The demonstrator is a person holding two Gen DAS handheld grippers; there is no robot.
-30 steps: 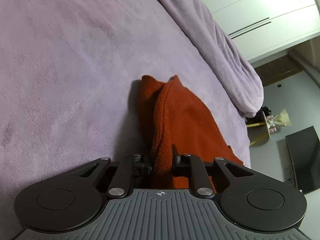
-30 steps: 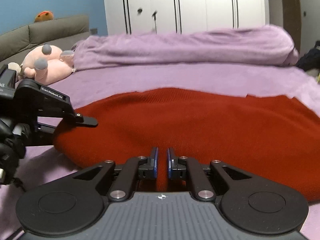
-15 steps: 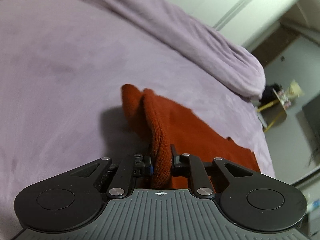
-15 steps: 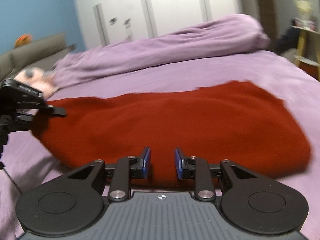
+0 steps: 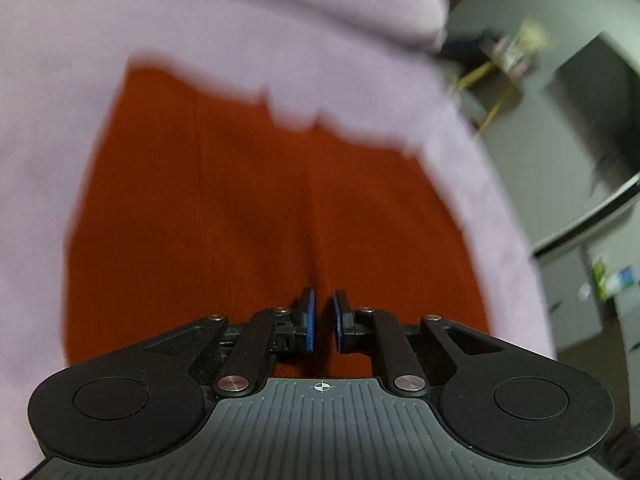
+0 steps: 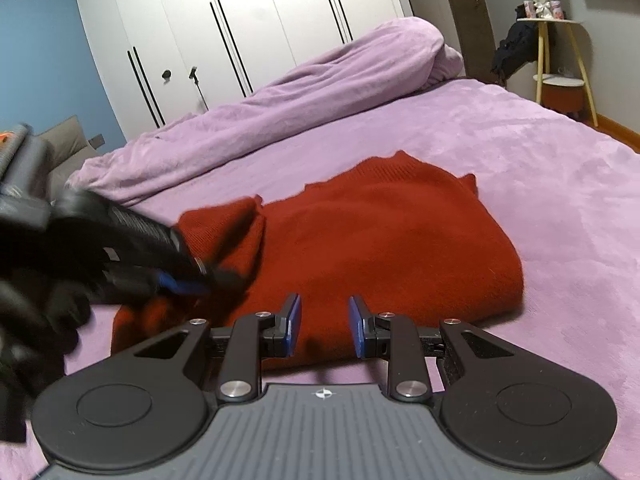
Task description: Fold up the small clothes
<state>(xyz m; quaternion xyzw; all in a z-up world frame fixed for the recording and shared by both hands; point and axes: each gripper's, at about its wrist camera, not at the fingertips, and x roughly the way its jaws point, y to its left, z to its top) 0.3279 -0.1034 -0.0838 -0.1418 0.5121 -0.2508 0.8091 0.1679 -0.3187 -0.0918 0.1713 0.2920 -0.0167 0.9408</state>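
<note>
A rust-red knit garment (image 6: 380, 240) lies folded on the purple bedspread (image 6: 540, 168). In the blurred left wrist view it (image 5: 240, 208) fills the middle. My left gripper (image 5: 322, 322) hovers over the garment's near part with its blue pads a narrow gap apart and nothing between them; it also shows in the right wrist view (image 6: 184, 280), blurred, at the garment's left end. My right gripper (image 6: 324, 330) is open and empty, just above the garment's near edge.
A rolled purple duvet (image 6: 280, 112) lies along the far side of the bed. White wardrobe doors (image 6: 240, 32) stand behind it. A small side table (image 6: 560, 60) with dark clothes stands at the right, past the bed's edge.
Both grippers have let go of the red garment. The right jaws opened wide and drew back; the left swung over the garment, which now lies folded flat.
</note>
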